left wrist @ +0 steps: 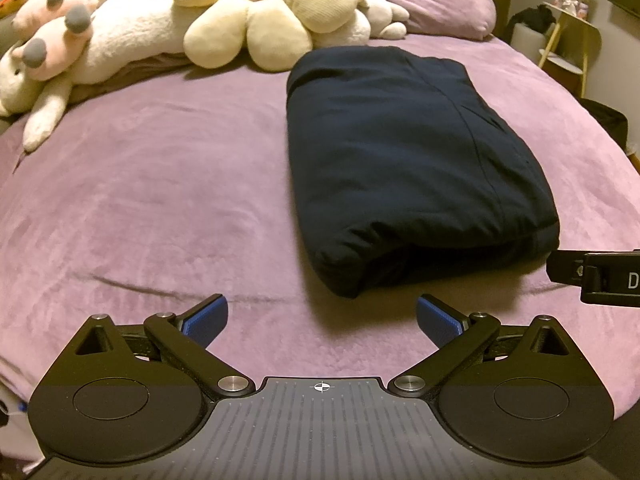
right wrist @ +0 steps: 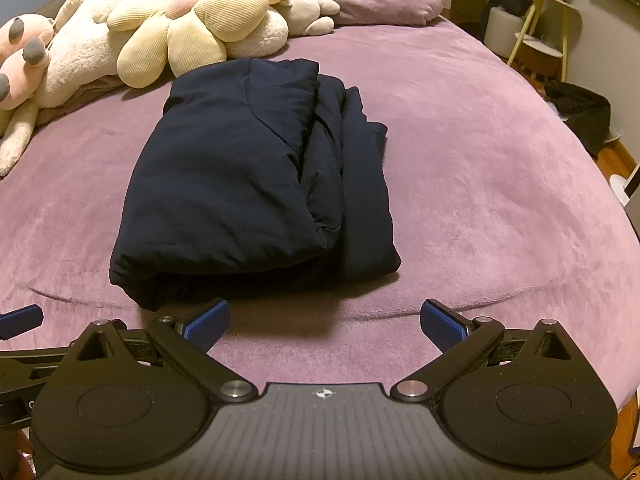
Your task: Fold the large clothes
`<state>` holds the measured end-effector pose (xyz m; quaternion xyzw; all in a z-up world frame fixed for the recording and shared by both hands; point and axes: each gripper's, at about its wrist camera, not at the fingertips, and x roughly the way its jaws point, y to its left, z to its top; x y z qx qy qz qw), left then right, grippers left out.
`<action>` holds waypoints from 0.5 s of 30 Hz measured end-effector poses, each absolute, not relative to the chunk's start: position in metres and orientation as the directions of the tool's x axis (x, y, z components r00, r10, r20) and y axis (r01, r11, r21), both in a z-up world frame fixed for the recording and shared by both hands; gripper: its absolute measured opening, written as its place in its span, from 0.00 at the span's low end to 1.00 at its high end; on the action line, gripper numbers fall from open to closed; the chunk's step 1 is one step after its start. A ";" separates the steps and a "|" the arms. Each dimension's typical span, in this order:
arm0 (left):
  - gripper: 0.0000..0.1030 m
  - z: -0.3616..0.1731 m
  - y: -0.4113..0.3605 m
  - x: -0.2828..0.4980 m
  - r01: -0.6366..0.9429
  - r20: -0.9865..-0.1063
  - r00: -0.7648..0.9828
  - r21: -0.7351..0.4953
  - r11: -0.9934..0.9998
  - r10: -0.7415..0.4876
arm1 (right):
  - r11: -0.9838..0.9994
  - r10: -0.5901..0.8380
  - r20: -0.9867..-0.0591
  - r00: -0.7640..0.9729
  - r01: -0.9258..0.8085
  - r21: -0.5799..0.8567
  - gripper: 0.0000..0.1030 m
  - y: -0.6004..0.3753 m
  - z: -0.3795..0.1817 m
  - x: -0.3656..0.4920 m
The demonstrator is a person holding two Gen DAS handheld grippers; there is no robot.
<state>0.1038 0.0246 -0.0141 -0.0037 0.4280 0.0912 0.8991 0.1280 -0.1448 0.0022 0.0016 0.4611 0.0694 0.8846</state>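
Note:
A dark navy garment point(left wrist: 404, 156) lies folded into a thick rectangular bundle on the purple bed cover point(left wrist: 160, 200). In the right wrist view the garment point(right wrist: 248, 176) shows layered folds along its right side. My left gripper point(left wrist: 322, 320) is open and empty, just short of the bundle's near edge and a little to its left. My right gripper point(right wrist: 325, 322) is open and empty, just in front of the bundle's near edge. Part of the right gripper's body point(left wrist: 600, 276) shows at the right edge of the left wrist view.
Plush toys point(left wrist: 80, 40) and a cream flower cushion point(left wrist: 260, 20) lie along the head of the bed, next to a purple pillow point(left wrist: 436, 0). A yellow-legged side table point(right wrist: 548, 28) and dark items on the floor point(right wrist: 580, 112) stand to the right of the bed.

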 end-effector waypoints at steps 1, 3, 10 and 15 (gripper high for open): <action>1.00 -0.014 0.025 0.104 -0.166 -0.771 0.617 0.072 0.984 0.160 | 0.990 0.124 -0.815 0.566 -0.121 0.067 0.99 -0.145 0.002 0.128; 1.00 -0.014 0.024 0.104 -0.163 -0.772 0.616 0.073 0.984 0.159 | 0.990 0.124 -0.814 0.567 -0.120 0.067 0.99 -0.145 0.003 0.128; 1.00 -0.014 0.024 0.104 -0.154 -0.770 0.618 0.082 0.985 0.161 | 0.991 0.123 -0.813 0.570 -0.116 0.068 0.99 -0.147 0.003 0.127; 1.00 -0.016 0.023 0.105 -0.155 -0.774 0.612 0.086 0.984 0.164 | 0.991 0.123 -0.813 0.569 -0.114 0.070 0.99 -0.148 0.003 0.126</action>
